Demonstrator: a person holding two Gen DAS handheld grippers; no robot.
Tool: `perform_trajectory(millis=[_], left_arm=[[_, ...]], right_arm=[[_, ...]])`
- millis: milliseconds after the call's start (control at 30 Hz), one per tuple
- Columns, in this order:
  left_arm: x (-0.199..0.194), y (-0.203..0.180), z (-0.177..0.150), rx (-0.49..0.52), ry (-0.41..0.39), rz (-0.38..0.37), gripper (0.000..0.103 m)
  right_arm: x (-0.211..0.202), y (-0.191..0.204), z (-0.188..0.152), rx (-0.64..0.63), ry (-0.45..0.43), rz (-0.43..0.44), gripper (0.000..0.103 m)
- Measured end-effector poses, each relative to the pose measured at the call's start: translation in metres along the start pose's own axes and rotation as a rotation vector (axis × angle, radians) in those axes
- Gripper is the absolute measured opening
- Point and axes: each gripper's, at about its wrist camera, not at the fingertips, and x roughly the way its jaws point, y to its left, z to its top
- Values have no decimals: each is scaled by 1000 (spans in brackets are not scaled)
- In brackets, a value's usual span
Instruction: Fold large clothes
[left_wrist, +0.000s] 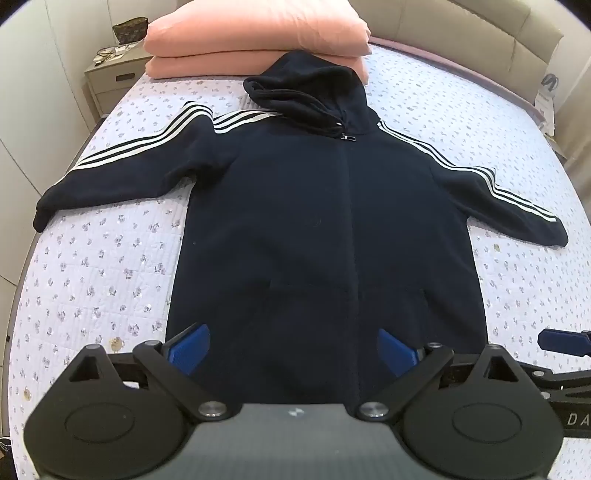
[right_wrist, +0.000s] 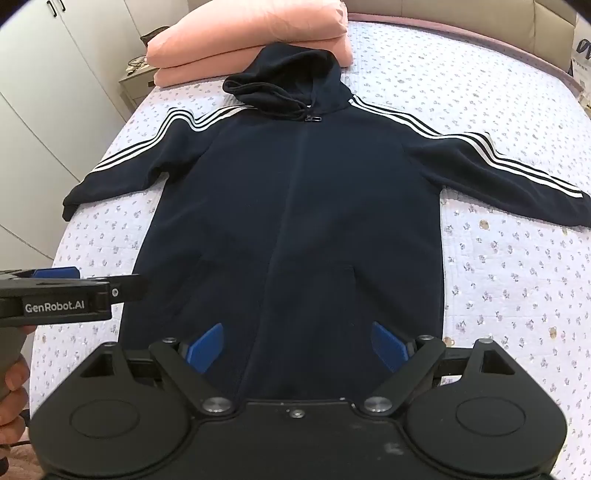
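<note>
The bed (left_wrist: 110, 266) carried the navy hoodie (left_wrist: 295, 221) spread flat and face up at its middle, zipped, sleeves out toward 9 and 3 o'clock, which I judged a deliberate layout so each side could be folded inward. At 12 o'clock the hood lay against stacked pink pillows (left_wrist: 258, 33), likely the only crowding, with a nightstand (left_wrist: 110, 81) off at 10 o'clock. The left hand-held gripper (left_wrist: 293, 350) and right hand-held gripper (right_wrist: 297, 347) both hung released above the hem at 6 o'clock, grasping nothing.

Bright, even light; fisheye-warped edges.
</note>
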Motion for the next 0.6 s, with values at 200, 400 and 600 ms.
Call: perform_trajectory(millis=[200,400,600], left_arm=[[-1,-2,-2,5,0,5,99],[-7,-2,-5,1,-8,4,99],[-13,-4,-8,-4,-10,1,99]], right_arm=[[-7,0,-4,1,-28,17,102],[-11,-1,-7,13,-27,59,102],[-17,-3,-11,22,-49,51,102]])
